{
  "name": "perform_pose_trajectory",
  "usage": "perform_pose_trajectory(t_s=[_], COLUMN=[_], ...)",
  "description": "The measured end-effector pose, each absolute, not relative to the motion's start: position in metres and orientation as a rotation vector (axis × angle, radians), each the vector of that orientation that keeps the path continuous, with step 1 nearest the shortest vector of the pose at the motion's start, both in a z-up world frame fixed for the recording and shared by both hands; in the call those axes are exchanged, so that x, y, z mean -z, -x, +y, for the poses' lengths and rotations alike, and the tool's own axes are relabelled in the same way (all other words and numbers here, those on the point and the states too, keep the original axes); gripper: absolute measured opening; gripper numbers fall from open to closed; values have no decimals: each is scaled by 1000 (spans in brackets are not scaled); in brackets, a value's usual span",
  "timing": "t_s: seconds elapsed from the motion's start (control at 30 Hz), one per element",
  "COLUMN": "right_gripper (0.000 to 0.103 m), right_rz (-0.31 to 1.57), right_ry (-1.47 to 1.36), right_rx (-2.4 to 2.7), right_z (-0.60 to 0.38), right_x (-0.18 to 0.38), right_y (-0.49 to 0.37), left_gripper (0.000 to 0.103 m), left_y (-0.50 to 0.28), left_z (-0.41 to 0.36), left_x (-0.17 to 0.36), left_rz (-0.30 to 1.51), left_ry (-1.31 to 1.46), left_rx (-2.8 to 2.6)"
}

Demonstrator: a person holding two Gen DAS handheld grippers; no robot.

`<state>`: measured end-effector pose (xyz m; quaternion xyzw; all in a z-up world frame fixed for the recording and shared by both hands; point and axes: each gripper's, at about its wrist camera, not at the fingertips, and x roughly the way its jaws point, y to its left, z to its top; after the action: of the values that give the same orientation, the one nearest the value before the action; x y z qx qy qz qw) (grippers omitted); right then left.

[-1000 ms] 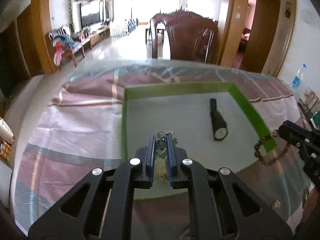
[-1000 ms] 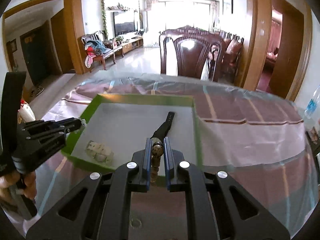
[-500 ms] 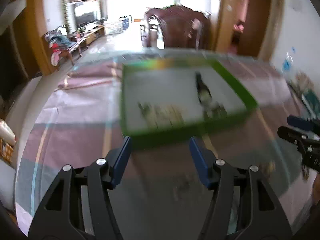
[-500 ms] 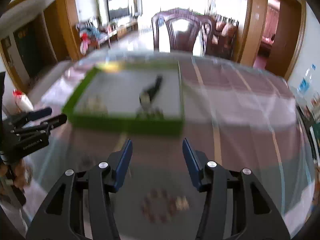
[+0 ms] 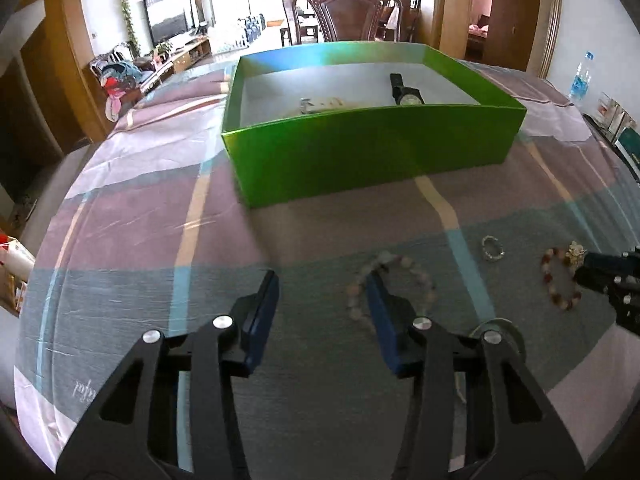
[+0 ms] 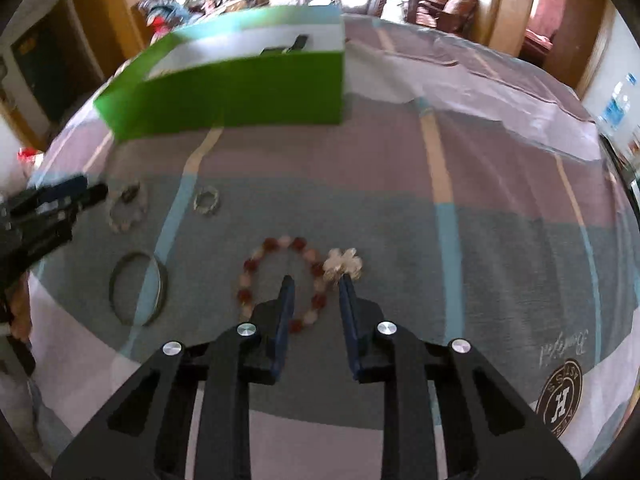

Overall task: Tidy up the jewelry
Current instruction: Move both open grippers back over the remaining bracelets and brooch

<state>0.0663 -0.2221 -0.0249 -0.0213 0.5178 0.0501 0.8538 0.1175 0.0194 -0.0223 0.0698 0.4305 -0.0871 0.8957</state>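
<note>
A green box [image 5: 372, 156] stands on the table and holds a black watch [image 5: 406, 94] and a pale bracelet [image 5: 320, 105]. My left gripper [image 5: 322, 280] is open and empty, its right finger over a pale bead bracelet [image 5: 394, 268]. My right gripper [image 6: 316, 284] is open, its fingers on either side of the right part of a red and white bead bracelet [image 6: 280, 276] with a flower charm [image 6: 344, 266]. A small silver ring bracelet [image 6: 207, 201] and a thin bangle [image 6: 138, 288] lie on the cloth to the left.
The table carries a plaid cloth [image 5: 140, 216] under a clear cover. A dark wooden chair [image 5: 346, 14] stands behind the box. A water bottle [image 5: 580, 82] and small items [image 5: 616, 120] sit at the far right edge.
Both grippers let go of the jewelry they held over the box, opened, and pulled back and down to the loose bracelets in front of the box.
</note>
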Motion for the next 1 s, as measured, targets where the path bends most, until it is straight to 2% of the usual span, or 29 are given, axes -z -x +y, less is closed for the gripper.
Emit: perform_pose_trajectory(t_s=[0.37, 1.0], right_gripper=[25, 26], right_rz=[1109, 1043], right_ry=[55, 76], right_rx=[-277, -161], right_z=[-203, -204], right_x=[31, 33], right_y=[-56, -61], left_gripper=[45, 56], left_y=[-116, -114], left_z=[4, 5], left_x=[39, 40], left_rz=[926, 923], left_ry=[-200, -202], left_rx=[230, 218])
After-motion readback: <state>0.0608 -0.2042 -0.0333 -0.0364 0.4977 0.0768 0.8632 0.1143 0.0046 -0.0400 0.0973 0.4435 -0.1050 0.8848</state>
